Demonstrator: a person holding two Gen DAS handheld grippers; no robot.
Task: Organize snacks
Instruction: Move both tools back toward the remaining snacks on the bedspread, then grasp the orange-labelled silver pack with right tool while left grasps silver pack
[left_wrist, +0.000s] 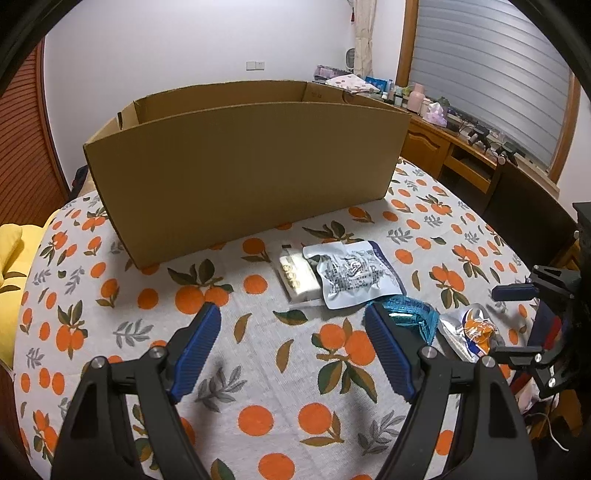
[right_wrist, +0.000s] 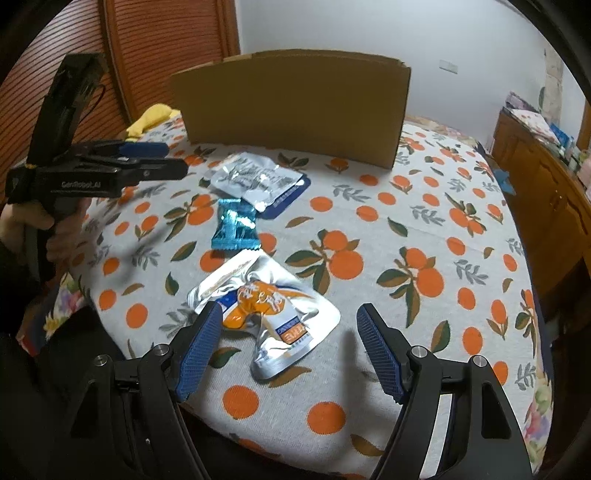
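Note:
An open cardboard box (left_wrist: 243, 166) stands at the far side of the table; it also shows in the right wrist view (right_wrist: 295, 107). In front of it lie a white bar packet (left_wrist: 297, 277), a silver-and-blue pouch (left_wrist: 354, 275) (right_wrist: 255, 181), a teal wrapper (left_wrist: 408, 315) (right_wrist: 234, 229) and a silver-and-orange pouch (left_wrist: 471, 332) (right_wrist: 264, 314). My left gripper (left_wrist: 291, 319) is open and empty, with the teal wrapper just past its right finger. My right gripper (right_wrist: 290, 321) is open and empty, low over the silver-and-orange pouch.
The table wears a cloth printed with oranges (left_wrist: 258, 369). A wooden desk with clutter (left_wrist: 461, 133) stands at the right, under a window. A yellow cushion (left_wrist: 11, 251) lies at the left. A slatted wooden door (right_wrist: 147, 48) is behind the table.

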